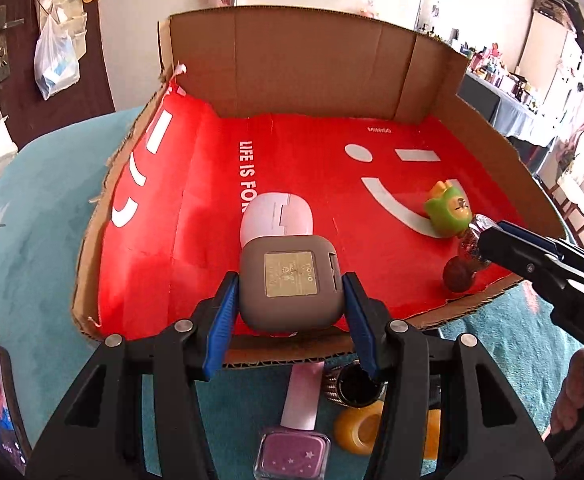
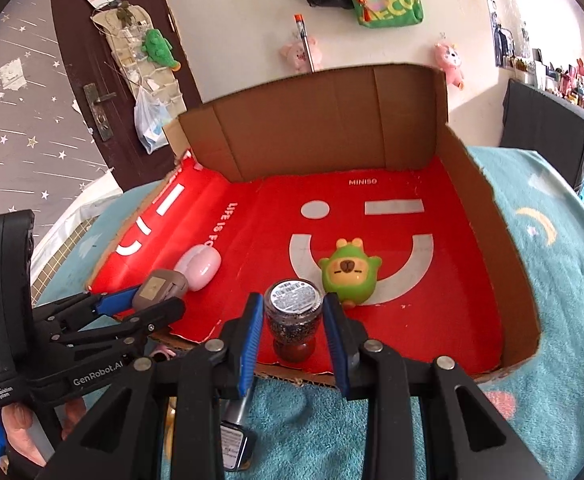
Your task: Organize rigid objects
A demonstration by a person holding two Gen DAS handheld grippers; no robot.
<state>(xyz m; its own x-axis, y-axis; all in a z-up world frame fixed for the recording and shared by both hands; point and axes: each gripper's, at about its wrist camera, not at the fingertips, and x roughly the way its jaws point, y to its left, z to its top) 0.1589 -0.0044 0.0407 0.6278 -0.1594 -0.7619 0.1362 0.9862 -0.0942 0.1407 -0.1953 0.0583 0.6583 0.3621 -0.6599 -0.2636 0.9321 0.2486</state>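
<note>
Holding a gray case (image 1: 292, 280) tight in our left tongs (image 1: 290, 312), we hover over the red box (image 1: 196, 184). Our right tongs (image 2: 293, 320) pinch a glitter bottle (image 2: 293, 312) near the green toy (image 2: 349, 276).

Grey case (image 1: 290, 282): clamped, over tray's near edge.
Glitter bottle (image 2: 293, 312): held inverted, cap down.
Pink case (image 1: 276, 220), green figure (image 2: 349, 274): on red tray (image 1: 152, 264).
</note>
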